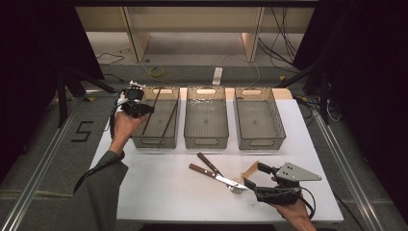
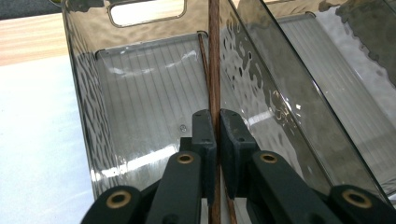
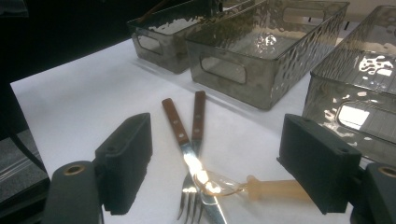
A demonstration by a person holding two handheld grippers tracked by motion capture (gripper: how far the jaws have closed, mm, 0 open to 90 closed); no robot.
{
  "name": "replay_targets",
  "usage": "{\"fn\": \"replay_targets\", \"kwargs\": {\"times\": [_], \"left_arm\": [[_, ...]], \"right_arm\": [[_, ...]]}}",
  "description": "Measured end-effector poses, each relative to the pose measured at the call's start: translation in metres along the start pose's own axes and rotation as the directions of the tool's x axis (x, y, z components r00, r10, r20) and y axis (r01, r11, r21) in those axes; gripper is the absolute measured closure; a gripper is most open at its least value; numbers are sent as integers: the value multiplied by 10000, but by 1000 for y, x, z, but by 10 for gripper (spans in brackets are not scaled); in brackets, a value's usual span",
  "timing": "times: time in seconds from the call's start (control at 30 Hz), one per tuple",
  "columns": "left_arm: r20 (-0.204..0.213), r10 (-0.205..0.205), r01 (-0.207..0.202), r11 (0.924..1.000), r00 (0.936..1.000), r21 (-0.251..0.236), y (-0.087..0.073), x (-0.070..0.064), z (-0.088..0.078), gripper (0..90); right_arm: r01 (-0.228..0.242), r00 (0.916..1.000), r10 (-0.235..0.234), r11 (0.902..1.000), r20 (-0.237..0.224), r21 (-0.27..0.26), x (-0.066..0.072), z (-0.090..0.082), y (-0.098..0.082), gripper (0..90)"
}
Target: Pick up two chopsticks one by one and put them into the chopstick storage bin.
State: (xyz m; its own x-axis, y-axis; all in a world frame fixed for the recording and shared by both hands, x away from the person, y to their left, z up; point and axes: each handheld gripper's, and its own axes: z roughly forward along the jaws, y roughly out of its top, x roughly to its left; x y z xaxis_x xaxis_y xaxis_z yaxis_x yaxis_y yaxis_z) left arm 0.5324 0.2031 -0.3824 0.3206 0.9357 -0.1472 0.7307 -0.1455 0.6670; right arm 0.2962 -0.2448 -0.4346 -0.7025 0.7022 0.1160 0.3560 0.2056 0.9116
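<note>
Left gripper [image 2: 217, 128] over the left bin [image 1: 139, 140] — jaws shut tight on a brown chopstick [image 2: 214, 56], which runs up between the pads toward the bin's far wall. A second stick [image 1: 169, 120] already lies inside on the bin floor. Judged step: lowering the held chopstick into the left bin beside its mate.

To do it well: bring the far tip down to the floor first, keep the stick parallel to the long walls, and release only once it is low enough not to bounce or catch the rim. Ease the jaws apart slowly; a thin stick can cling to one pad and flick sideways.

Right gripper [image 3: 217, 172] waits near the table's front edge, jaws wide and holding nothing. Between them, on the white table [image 1: 159, 192], lie a knife [image 3: 184, 140], a fork [image 3: 194, 154] crossed under it, and a pale spoon [image 3: 252, 186] — the spoon's handle close to one pad, not clamped. Middle bin [image 1: 206, 142] and right bin [image 1: 260, 142] look empty.
</note>
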Motion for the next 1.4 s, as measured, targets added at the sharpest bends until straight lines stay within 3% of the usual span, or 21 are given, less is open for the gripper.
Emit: {"fn": "replay_targets", "kwargs": {"times": [0.2,0.43,0.67,0.87,1.03,1.13,1.3,1.4], "left_arm": [[-89,172,-170,9996,9998,203,-1,-3,8,844],[-3,22,-21,9984,10000,563,-6,-3,16,841],[157,-179,171,9985,9997,528,-6,-4,17,822],[481,-206,191,9993,9986,308,-3,-8,11,683],[980,-517,494,9985,9938,255,-3,-11,2,581],[1215,-422,407,9991,9917,151,-6,-16,-7,505],[1698,-146,178,9997,9854,-171,-15,-25,-28,382],[1900,130,-58,9992,9817,-383,-25,-31,-40,337]], "right_arm": [[0,10000,0,10000,-15,4,0,0,0,263],[-39,10000,39,10000,-9,-13,0,0,0,263],[-38,10000,38,10000,-15,7,0,0,0,263],[-43,10000,43,10000,-37,-5,0,0,0,262],[4,10000,-4,10000,-18,-37,-2,-2,1,262],[187,9998,-187,9998,31,-22,-4,-4,4,262],[721,9965,-691,9952,-465,660,-12,-4,11,261],[1340,9899,-1273,9842,-628,1160,-14,-5,15,260]]}}
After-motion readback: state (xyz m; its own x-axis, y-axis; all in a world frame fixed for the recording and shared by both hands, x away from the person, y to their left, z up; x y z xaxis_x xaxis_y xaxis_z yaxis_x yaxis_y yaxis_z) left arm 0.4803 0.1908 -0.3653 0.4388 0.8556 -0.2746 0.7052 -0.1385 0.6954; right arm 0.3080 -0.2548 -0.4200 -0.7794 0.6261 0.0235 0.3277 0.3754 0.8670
